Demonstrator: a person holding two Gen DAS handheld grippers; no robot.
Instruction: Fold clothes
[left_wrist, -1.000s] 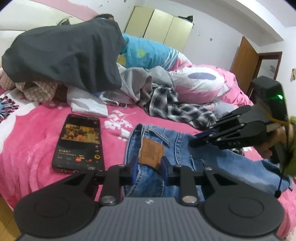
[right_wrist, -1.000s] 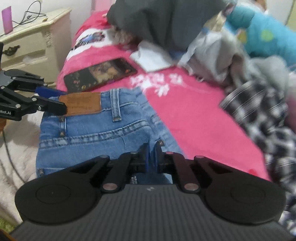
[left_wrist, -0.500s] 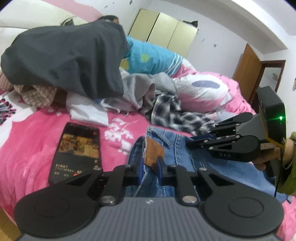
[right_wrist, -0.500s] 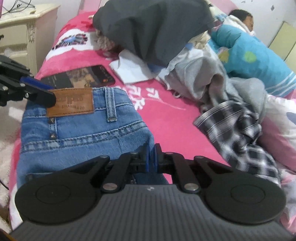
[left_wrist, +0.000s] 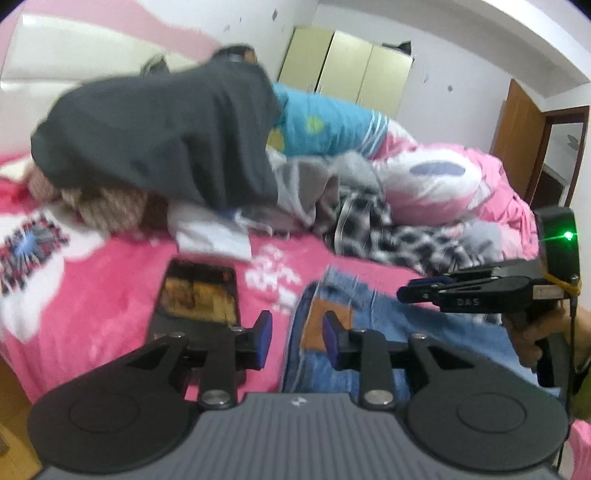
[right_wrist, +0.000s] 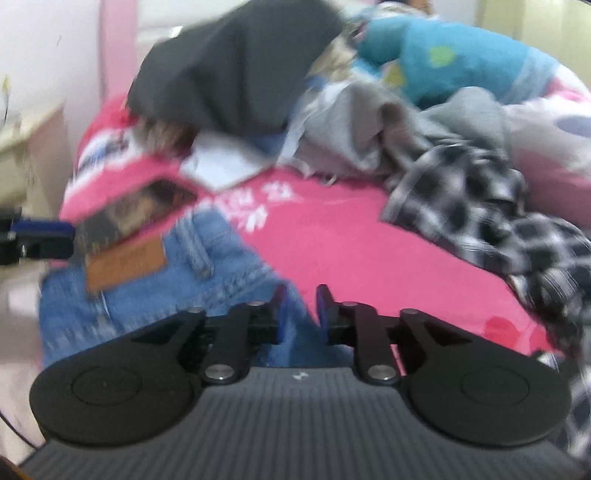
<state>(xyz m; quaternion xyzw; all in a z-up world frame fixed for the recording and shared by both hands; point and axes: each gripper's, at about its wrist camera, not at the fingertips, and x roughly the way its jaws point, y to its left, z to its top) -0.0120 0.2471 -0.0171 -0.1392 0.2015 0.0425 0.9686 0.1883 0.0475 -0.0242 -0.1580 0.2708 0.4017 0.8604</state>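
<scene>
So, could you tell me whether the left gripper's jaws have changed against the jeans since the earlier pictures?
Yes. The left gripper has just been opening; its pads now stand clear beside the jeans' leather patch, no longer pinching it.

Blue denim jeans (left_wrist: 373, 332) with tan leather patch (right_wrist: 125, 264) on hot-pink blanket (right_wrist: 332, 236) with white print, dark grey garment (left_wrist: 166, 133) far left, black-and-white plaid shirt (right_wrist: 491, 210) right, light grey top (right_wrist: 362, 125), teal pillow (left_wrist: 325, 125) with yellow-green dots, black grippers with blue pads (left_wrist: 264, 334).
</scene>
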